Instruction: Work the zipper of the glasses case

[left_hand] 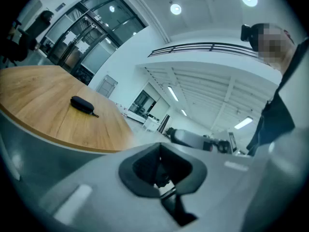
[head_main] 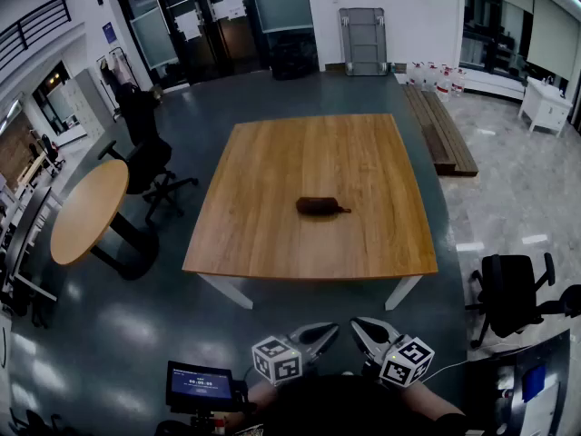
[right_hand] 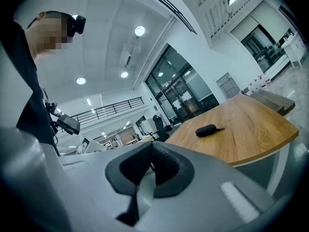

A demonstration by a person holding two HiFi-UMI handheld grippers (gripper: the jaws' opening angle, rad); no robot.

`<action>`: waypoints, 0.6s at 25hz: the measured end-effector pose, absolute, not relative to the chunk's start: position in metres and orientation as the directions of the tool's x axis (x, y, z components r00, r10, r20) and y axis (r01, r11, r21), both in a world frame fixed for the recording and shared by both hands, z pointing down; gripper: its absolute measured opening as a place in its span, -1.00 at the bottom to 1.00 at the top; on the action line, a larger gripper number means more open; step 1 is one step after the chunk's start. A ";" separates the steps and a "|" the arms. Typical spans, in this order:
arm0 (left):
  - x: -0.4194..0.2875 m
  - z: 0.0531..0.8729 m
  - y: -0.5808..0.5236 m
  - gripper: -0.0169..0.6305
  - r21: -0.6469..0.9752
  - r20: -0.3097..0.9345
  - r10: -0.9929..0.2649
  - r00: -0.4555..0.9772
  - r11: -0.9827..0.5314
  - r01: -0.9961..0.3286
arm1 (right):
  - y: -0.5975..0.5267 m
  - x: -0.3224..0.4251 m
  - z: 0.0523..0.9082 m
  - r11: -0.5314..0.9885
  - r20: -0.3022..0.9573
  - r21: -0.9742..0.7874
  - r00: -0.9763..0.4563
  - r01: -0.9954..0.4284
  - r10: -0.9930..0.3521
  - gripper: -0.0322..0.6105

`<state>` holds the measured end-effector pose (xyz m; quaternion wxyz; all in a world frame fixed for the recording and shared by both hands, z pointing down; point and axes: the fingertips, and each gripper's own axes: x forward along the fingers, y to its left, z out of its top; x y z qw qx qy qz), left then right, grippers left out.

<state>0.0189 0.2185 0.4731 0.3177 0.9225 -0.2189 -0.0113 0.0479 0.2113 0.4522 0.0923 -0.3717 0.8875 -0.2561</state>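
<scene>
head view: glasses case is laid mid wooden table, far beyond left gripper and right gripper; round table and office chair are set left | left gripper view: jaws are clenched, empty | right gripper view: jaws are clenched, empty; case is seen far right

Dark grey floor; square wooden table — round table beside

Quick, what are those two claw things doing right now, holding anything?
Left gripper: closed, holding nothing.
Right gripper: closed, holding nothing.
</scene>
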 end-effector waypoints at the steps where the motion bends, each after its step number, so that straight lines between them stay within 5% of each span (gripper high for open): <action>1: 0.021 0.475 0.219 -0.94 0.592 0.118 -0.412 0.903 -0.701 -0.398 | 0.212 0.050 0.454 0.594 0.026 -0.522 -0.708 -0.612 -0.706 -0.88; 15: 0.011 0.474 0.224 -0.94 0.599 0.111 -0.442 0.890 -0.685 -0.415 | 0.217 0.043 0.451 0.616 0.012 -0.513 -0.723 -0.597 -0.691 -0.88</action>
